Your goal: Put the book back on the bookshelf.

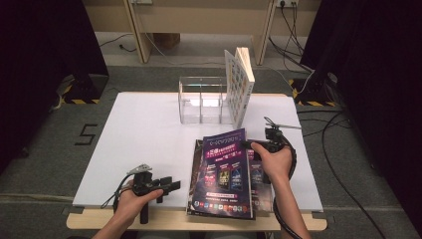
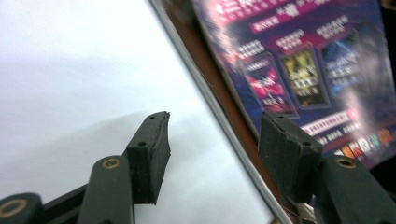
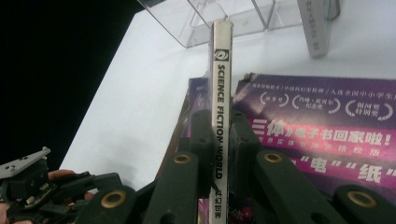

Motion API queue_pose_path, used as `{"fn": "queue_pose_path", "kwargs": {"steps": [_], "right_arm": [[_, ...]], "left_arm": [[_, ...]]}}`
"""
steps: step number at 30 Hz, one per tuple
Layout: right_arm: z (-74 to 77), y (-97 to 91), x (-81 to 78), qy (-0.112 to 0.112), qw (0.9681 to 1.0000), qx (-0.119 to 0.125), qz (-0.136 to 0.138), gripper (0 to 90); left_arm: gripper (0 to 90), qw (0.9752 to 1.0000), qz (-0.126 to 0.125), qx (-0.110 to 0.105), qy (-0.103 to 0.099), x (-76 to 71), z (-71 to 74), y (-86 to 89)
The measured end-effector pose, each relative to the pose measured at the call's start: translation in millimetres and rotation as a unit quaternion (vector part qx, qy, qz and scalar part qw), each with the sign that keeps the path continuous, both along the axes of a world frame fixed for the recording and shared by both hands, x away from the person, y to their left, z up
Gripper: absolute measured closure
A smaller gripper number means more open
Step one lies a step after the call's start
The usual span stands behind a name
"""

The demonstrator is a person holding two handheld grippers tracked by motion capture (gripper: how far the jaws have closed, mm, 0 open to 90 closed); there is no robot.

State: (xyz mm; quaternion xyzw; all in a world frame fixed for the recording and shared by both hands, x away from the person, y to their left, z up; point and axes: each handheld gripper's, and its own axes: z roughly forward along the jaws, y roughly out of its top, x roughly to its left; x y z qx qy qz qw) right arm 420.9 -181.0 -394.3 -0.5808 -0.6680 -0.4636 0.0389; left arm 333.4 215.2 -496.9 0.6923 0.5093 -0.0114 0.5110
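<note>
A purple magazine is tilted up off a stack of similar magazines at the front middle of the white table. My right gripper is shut on its spine at the far right corner. In the right gripper view the jaws pinch the white spine, printed "SCIENCE FICTION WORLD", above another purple cover. My left gripper stands open near the front edge, just left of the stack. In the left gripper view its pads are wide apart and hold nothing, with the magazine cover beyond the right jaw.
A clear acrylic organizer with upright dividers stands at the back middle of the table. A thick book stands on end and leans against its right side. Black curtains and floor cables surround the table.
</note>
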Motion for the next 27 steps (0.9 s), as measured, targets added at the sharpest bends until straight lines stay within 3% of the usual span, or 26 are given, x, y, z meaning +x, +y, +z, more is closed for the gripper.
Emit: {"fn": "queue_pose_path", "kwargs": {"steps": [6, 17, 27], "right_arm": [[10.2, 4.3, -5.2, -0.027, 0.9996, -0.008, -0.003, 83.1], [28.3, 12.2, -12.5, -0.081, 0.996, -0.034, -0.018, 83.2], [42.7, 15.1, -17.2, -0.12, 0.9916, -0.034, -0.034, 83.2]], "left_arm": [[40.3, 0.9996, 0.018, 0.016, -0.018, 3.3, -0.6, 5.8], [39.3, 0.9993, 0.027, 0.022, -0.015, 5.4, -2.0, 9.5], [39.5, 0.9993, 0.029, 0.02, -0.015, 6.5, -2.4, 10.7]]}}
